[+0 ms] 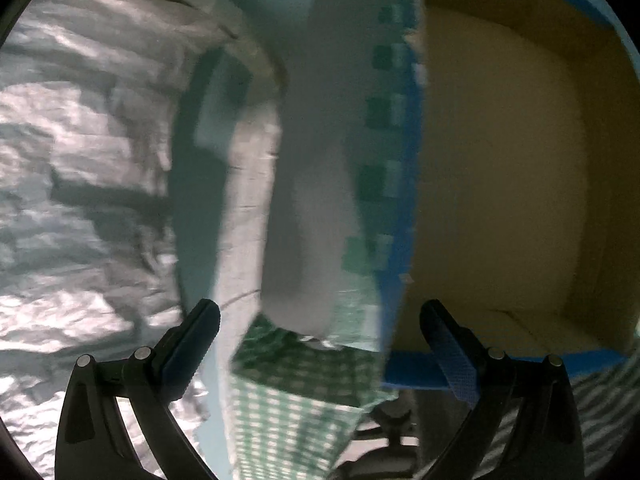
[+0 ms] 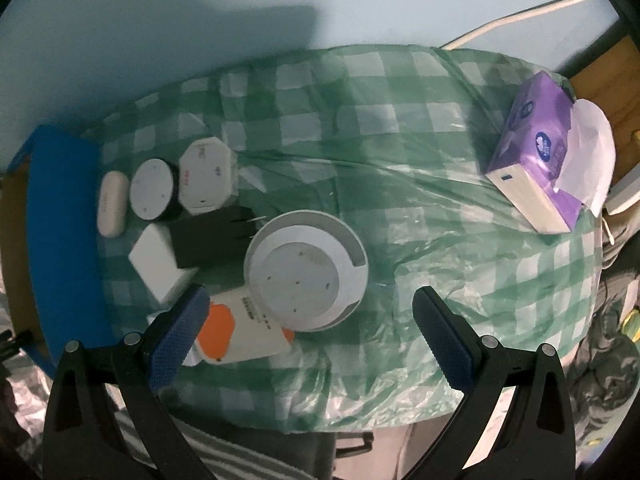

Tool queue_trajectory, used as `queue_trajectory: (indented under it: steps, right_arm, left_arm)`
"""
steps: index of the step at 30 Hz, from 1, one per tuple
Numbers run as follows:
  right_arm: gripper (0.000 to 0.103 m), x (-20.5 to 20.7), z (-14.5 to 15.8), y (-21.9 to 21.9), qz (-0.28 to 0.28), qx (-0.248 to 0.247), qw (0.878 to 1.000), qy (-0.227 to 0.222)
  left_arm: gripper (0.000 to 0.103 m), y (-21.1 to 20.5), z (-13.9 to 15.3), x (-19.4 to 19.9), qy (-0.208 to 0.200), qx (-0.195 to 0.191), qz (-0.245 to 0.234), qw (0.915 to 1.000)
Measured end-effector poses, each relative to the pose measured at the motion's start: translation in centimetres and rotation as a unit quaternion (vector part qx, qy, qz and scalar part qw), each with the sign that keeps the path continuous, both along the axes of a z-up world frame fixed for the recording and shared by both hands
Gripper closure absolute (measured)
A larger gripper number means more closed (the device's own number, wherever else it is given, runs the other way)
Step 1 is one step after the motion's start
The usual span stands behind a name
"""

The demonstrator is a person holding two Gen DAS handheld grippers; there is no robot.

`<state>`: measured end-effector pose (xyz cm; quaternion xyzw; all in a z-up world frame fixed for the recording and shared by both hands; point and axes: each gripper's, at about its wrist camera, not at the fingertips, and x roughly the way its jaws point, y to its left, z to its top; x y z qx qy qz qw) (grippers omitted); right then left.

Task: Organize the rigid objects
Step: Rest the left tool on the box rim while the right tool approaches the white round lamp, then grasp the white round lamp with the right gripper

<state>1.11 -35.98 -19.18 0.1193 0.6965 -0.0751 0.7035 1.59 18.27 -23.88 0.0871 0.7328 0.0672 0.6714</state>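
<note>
In the right wrist view my right gripper (image 2: 312, 328) is open and empty above a table with a green checked cloth (image 2: 400, 152). Below it lie a large round white device (image 2: 306, 270) and a white and orange packet (image 2: 240, 326). Left of them sit a black adapter (image 2: 208, 236), a white box (image 2: 158, 262), a small round white puck (image 2: 152, 190), an octagonal white box (image 2: 206, 176) and a white oval case (image 2: 111, 204). In the blurred left wrist view my left gripper (image 1: 320, 340) is open and empty beside an empty cardboard box (image 1: 500, 168) with a blue taped rim.
A purple tissue box (image 2: 536, 156) stands at the table's far right. The blue box edge (image 2: 64, 240) borders the table's left side. Crinkled silver foil (image 1: 80, 160) fills the left of the left wrist view. A white cable (image 2: 520, 12) runs at the back right.
</note>
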Motion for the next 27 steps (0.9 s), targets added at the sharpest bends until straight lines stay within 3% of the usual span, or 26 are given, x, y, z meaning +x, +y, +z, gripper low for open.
queue_trajectory:
  steps: [2, 4, 6, 10, 18, 23, 27]
  right_arm:
    - [0.002, 0.3, -1.0, 0.1, 0.011, -0.008, 1.0, 0.011]
    - [0.002, 0.6, -1.7, 0.2, 0.021, -0.018, 0.999, 0.017]
    - [0.002, 0.9, -2.5, 0.3, 0.031, -0.028, 0.999, 0.025]
    - [0.002, 1.4, -4.0, 0.4, 0.046, -0.032, 0.998, 0.039]
    - [0.007, 2.5, -4.5, 1.0, 0.059, -0.003, 0.998, 0.036]
    - [0.007, 3.1, -6.9, 2.3, 0.08, -0.021, 0.995, 0.064]
    - [0.016, 3.6, -8.3, 2.6, 0.076, -0.014, 0.995, 0.068]
  left_arm:
    - [0.021, -0.2, -0.5, 0.0, 0.011, -0.017, 0.005, 0.9998]
    - [0.046, -0.3, -0.9, 0.0, 0.019, -0.024, 0.008, 0.9995]
    - [0.053, -0.2, -1.4, -0.2, 0.026, -0.04, 0.013, 0.9988]
    - [0.077, -0.1, -1.7, -0.2, 0.032, -0.067, 0.02, 0.997]
    - [0.085, -0.5, -1.5, -0.3, 0.036, -0.072, 0.01, 0.9967]
    - [0.091, -0.5, -1.6, -0.3, 0.038, -0.088, 0.009, 0.9953]
    - [0.093, -0.4, -1.2, -0.4, 0.036, -0.095, 0.011, 0.9947]
